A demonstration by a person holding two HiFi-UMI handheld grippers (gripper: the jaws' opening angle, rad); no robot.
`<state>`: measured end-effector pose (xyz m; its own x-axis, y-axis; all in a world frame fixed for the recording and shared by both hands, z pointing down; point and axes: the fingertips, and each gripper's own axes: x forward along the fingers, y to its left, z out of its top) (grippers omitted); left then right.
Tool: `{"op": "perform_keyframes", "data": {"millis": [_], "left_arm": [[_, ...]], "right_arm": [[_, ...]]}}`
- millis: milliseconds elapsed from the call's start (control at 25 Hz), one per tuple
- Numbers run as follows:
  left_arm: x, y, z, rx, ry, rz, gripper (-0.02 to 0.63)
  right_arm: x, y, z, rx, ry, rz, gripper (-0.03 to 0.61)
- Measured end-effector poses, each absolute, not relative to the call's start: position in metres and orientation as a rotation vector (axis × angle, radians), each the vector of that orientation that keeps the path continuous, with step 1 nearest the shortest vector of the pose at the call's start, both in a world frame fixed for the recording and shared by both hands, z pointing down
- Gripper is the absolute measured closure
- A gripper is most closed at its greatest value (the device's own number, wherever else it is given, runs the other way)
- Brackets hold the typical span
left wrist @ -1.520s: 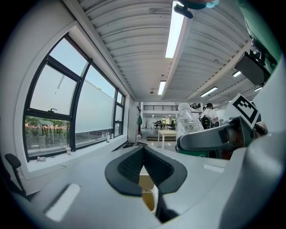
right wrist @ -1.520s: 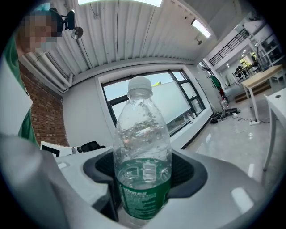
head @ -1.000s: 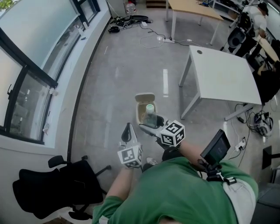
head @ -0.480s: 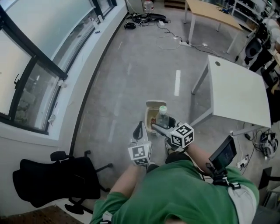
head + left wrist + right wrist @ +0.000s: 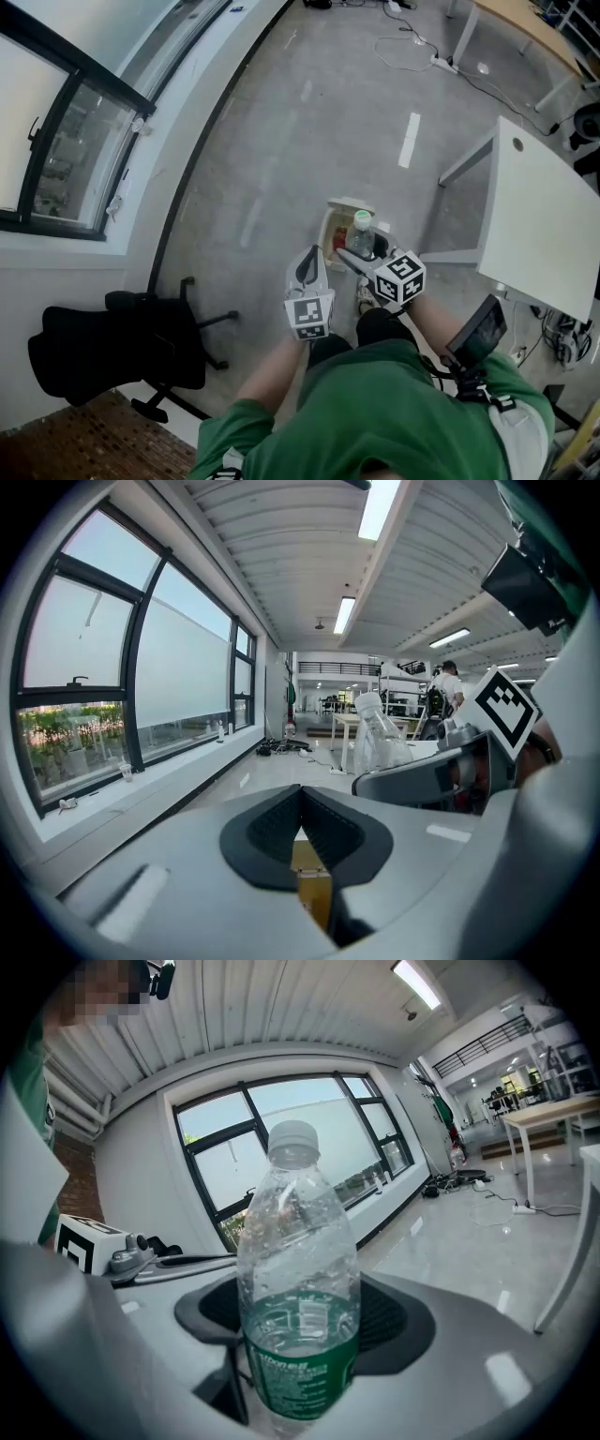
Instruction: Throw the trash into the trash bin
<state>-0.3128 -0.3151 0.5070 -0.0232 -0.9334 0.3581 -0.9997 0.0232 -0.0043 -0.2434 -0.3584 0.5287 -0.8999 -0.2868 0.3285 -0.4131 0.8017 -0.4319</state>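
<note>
Bottle (image 5: 298, 1279) of clear plastic, green-labelled and white-capped, stands upright between the jaws of the right gripper (image 5: 352, 255), which clamp it at the label. In the head view it hangs over the open cream trash bin (image 5: 328, 236) on the concrete floor (image 5: 281, 141). The left gripper (image 5: 307, 262), jaws pressed together on nothing, is just beside the bin. A white table (image 5: 544, 216) stands to the right, and a black office chair (image 5: 112, 352) to the left.

I count two claws, my left claw (image 5: 306, 261) and my right claw (image 5: 352, 255), one plastic water bottle (image 5: 361, 240), one trash bin (image 5: 331, 236), one black office chair (image 5: 111, 349) and one white table (image 5: 544, 220).
</note>
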Motion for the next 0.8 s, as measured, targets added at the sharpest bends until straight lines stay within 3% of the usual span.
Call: {"op": "perform_keyframes", "data": {"millis": [800], "left_arm": [[-0.307, -0.351, 0.648, 1.790, -1.937, 0.573, 0.607]], "right_arm": [[-0.259, -0.391, 0.674, 0.261, -2.605, 0.666, 0.250]]}}
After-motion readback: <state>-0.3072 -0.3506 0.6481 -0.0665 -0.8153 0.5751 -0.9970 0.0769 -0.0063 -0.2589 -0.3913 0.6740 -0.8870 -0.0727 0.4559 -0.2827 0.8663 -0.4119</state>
